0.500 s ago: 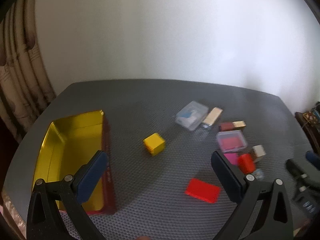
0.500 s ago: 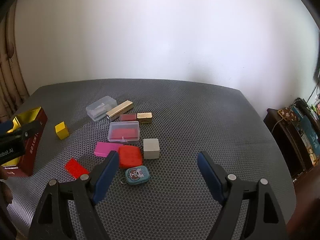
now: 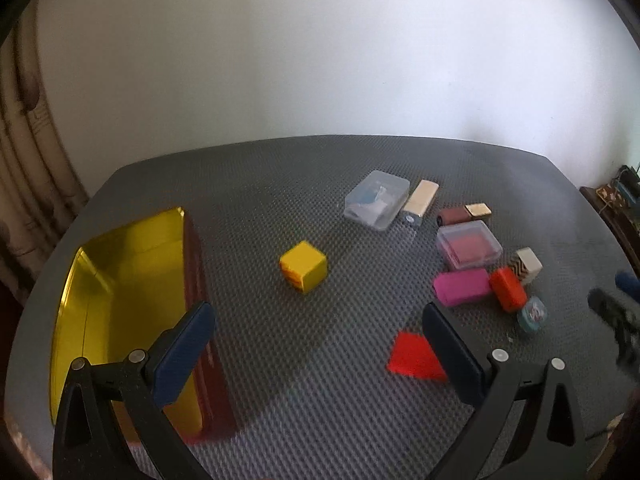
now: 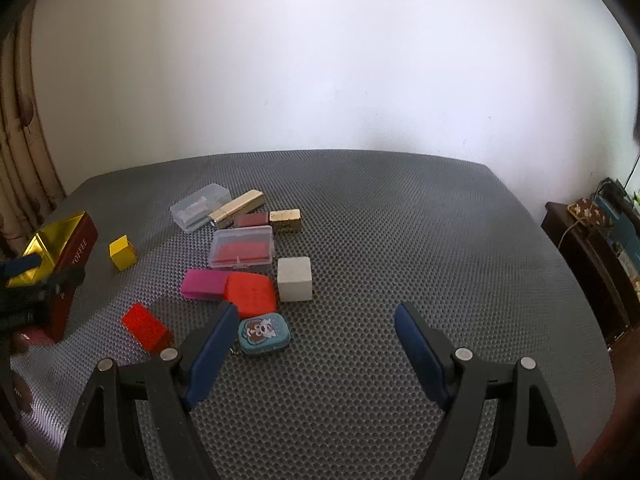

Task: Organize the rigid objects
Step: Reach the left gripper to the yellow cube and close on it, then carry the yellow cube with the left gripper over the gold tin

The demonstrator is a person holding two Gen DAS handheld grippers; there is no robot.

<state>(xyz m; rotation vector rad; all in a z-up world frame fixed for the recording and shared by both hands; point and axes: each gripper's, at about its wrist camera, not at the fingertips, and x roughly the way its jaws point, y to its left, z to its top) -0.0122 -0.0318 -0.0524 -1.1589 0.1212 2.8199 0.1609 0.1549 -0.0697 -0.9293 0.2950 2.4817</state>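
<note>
Moved: since half a second ago my left gripper (image 3: 320, 344) has slid right and a little forward — its right finger now covers part of the flat red tile (image 3: 412, 356), which lay clear between the fingers before. The right gripper (image 4: 314, 344) has barely shifted.
Fingers: I see both pairs spread wide, nothing between them.
Tin: the open gold-lined tin (image 3: 120, 304) sits at the counter's (image 3: 280, 184) left edge, and I see nothing inside it.
Pieces: yellow cube (image 3: 303, 266) alone mid-counter; to its right the loose cluster — clear case (image 3: 376, 199), gold bar (image 3: 420, 198), red-filled clear box (image 3: 469, 249), magenta block (image 3: 462, 286), orange-red block (image 3: 507, 289), white cube (image 4: 294, 279), teal tin (image 4: 262, 333).
Progress: I judge sorting not yet begun — every piece is left to move.
Next: probably the red tile or yellow cube, nearest my left fingers.
</note>
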